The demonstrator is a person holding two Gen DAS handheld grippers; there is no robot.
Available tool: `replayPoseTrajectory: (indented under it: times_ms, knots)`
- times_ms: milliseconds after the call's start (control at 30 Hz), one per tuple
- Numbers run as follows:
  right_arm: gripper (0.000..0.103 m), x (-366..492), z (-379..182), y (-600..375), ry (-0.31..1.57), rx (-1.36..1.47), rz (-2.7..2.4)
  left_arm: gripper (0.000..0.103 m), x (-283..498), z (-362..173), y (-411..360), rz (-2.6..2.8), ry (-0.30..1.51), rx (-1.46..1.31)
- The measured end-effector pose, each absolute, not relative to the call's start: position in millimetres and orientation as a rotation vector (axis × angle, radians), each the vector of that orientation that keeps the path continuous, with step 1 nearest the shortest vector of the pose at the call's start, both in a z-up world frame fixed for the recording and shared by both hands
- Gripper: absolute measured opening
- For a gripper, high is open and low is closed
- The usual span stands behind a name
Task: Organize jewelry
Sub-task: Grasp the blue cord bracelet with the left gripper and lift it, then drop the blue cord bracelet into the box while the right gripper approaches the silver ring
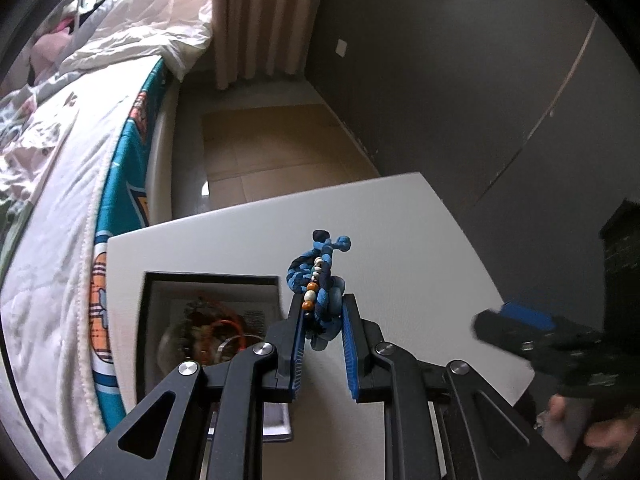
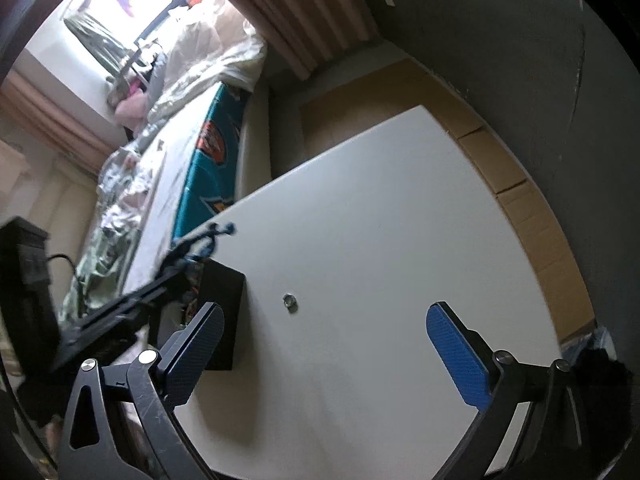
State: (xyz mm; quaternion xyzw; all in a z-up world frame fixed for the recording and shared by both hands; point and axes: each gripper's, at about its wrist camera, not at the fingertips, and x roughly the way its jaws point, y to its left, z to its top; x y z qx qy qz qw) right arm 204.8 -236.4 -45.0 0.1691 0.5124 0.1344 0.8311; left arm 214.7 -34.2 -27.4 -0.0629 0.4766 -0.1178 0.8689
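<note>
My left gripper (image 1: 323, 312) is shut on a blue braided bracelet (image 1: 320, 276) strung with white, orange and brown beads, held up above the white table (image 1: 400, 240). Just left of it stands an open black jewelry box (image 1: 212, 320) holding several pieces, among them an orange cord and a metal bangle. In the right wrist view the same box (image 2: 222, 300) is at the left, with the left gripper and the bracelet (image 2: 200, 246) above it. My right gripper (image 2: 324, 320) is open over the table, and a small silver ring (image 2: 289, 301) lies ahead between its fingers.
A bed (image 1: 60, 200) with white bedding and a teal patterned cover runs along the table's left edge. A dark wall (image 1: 460, 80) and a curtain (image 1: 264, 20) stand behind, with cardboard on the floor (image 2: 520, 200). A person's hand (image 1: 600, 432) holds the right gripper at the lower right.
</note>
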Motion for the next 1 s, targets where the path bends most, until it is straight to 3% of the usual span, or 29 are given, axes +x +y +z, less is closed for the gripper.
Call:
replayPoseTrajectory:
  times_ms: [67,267,433,1000]
  knots:
    - [0.083,209,-51,-226,1.118,0.346,0.298,0.018,214,-26,-25,-0.242,0.993,-0.15]
    - [0.073,217,-62,-194,1.155,0.271,0.299,0.018,211,-26,0,-0.227,0.99,-0.188]
    - [0.051,226,-75,-179,1.203,0.239,0.283,0.018,207,-25,17,-0.223,0.996,-0.208]
    - [0.026,237,-99,-147,1.241,0.056,0.235,0.018,203,-29,45,-0.208,1.034,-0.231]
